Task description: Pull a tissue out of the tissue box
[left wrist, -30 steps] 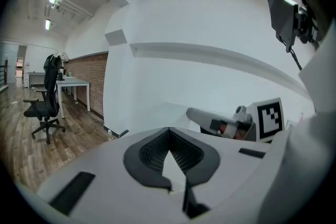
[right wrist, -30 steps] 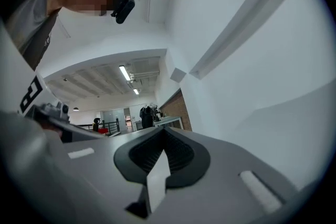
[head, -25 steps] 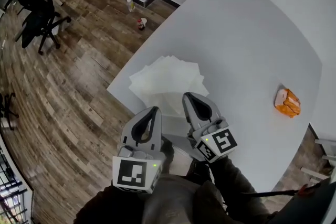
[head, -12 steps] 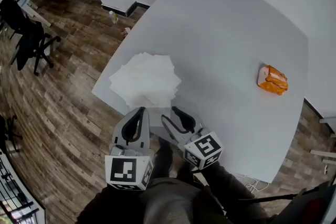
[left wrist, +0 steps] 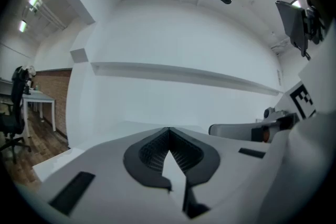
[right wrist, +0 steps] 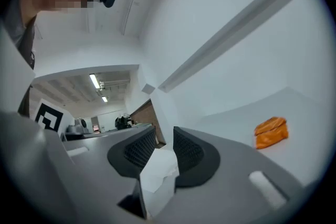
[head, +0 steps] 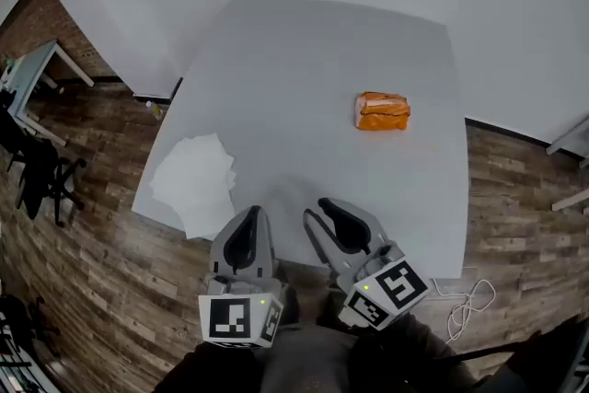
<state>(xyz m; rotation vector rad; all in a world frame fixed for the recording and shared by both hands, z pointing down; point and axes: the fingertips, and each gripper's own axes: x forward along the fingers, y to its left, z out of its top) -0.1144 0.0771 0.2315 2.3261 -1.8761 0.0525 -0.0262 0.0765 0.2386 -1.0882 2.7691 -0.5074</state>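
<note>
The orange tissue pack (head: 382, 112) lies on the white table (head: 304, 60), toward its far right; it also shows in the right gripper view (right wrist: 271, 132). A heap of pulled white tissues (head: 195, 182) rests on the table's front left corner. Both grippers hover over the front edge, well short of the pack. My left gripper (head: 247, 218) is shut and empty, tips touching (left wrist: 169, 131). My right gripper (head: 317, 212) is open and has just been closing a little. Nothing is pinched in it; white tissue (right wrist: 157, 176) shows through the gap (right wrist: 164, 134).
Wooden floor (head: 83, 235) surrounds the table, with a desk (head: 32, 74) and a dark chair (head: 37, 170) at the far left. A white cable (head: 469, 299) lies on the floor at the right. White walls stand behind the table.
Both grippers have drawn away from the tissue heap, which now lies to their left. The right jaws, shut at first, have parted. The orange pack now sits ahead of them.
</note>
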